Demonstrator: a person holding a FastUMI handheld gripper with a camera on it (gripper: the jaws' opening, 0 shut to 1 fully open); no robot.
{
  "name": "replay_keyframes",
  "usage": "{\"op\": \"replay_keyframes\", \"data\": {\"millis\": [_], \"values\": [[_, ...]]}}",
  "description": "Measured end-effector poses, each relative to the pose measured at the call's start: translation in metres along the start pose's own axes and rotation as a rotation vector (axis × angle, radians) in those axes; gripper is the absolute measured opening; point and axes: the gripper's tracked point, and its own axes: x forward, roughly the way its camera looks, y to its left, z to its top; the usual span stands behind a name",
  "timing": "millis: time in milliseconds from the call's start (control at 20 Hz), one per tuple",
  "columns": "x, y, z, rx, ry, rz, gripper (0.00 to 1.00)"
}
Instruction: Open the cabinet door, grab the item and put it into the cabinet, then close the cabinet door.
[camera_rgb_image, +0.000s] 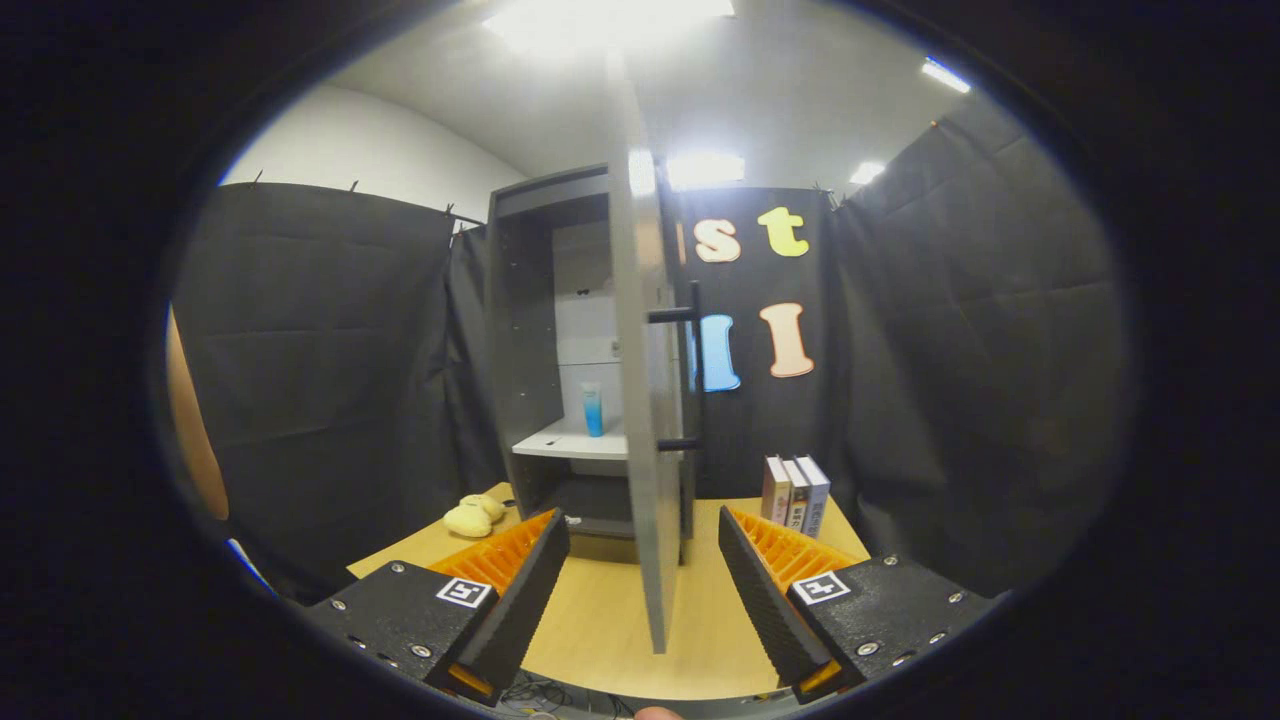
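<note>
Cabinet door (645, 400) stands edge-on, swung wide, just ahead between the parted, empty fingers (645, 590); blue bottle (592, 409) already sits on the shelf behind it.

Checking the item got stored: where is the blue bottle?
The blue bottle stands upright on the cabinet's white shelf, left of the open door.

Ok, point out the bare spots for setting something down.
Bare table lies between the open claw fingers, around the door edge. The shelf is free left of the blue bottle. It is crowded by the books and the yellow toy.
</note>
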Motion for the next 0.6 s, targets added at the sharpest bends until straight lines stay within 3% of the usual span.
{"op": "replay_keyframes", "data": {"millis": [300,600], "values": [[0.036,-0.058,0.029,-0.027,-0.039,-0.101,0.93],[0.056,-0.050,0.035,-0.025,-0.042,-0.078,0.93]]}}
